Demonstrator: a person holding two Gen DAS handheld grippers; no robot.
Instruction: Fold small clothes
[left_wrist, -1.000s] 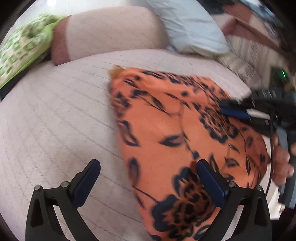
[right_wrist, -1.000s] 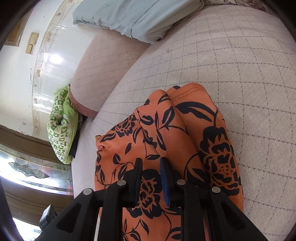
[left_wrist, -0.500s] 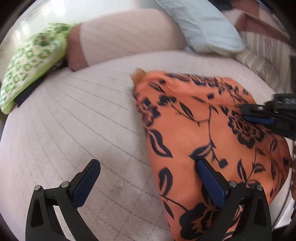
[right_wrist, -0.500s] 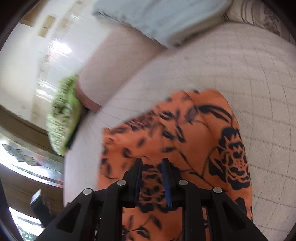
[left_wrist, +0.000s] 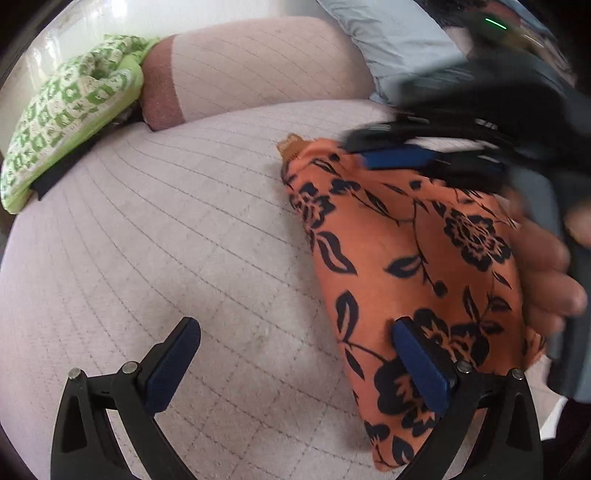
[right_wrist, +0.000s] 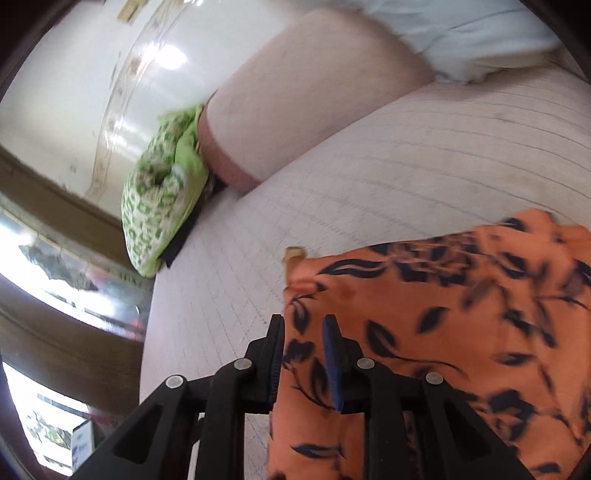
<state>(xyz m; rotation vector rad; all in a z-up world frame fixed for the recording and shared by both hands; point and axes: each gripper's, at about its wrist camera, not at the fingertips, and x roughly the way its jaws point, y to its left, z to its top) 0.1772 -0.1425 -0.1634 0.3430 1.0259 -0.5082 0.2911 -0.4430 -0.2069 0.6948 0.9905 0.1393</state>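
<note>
Right wrist view: right gripper (right_wrist: 303, 328) is clamped on a fold of the orange floral garment (right_wrist: 443, 332), cloth bunched between narrow jaws. Left gripper (left_wrist: 295, 354) is spread wide, grasping nothing; its right pad (left_wrist: 417, 365) lies against the garment's near end, left pad over bare mattress (left_wrist: 166, 240). Garment lies folded on the mattress. Beyond: bolster (left_wrist: 258, 70), green patterned cushion (left_wrist: 66, 122), pale blue pillow (left_wrist: 391, 40).

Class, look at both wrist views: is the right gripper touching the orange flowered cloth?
Touching. The right wrist view shows the right gripper with a fold of the orange flowered cloth running up between its narrow jaws, pinched there.
</note>
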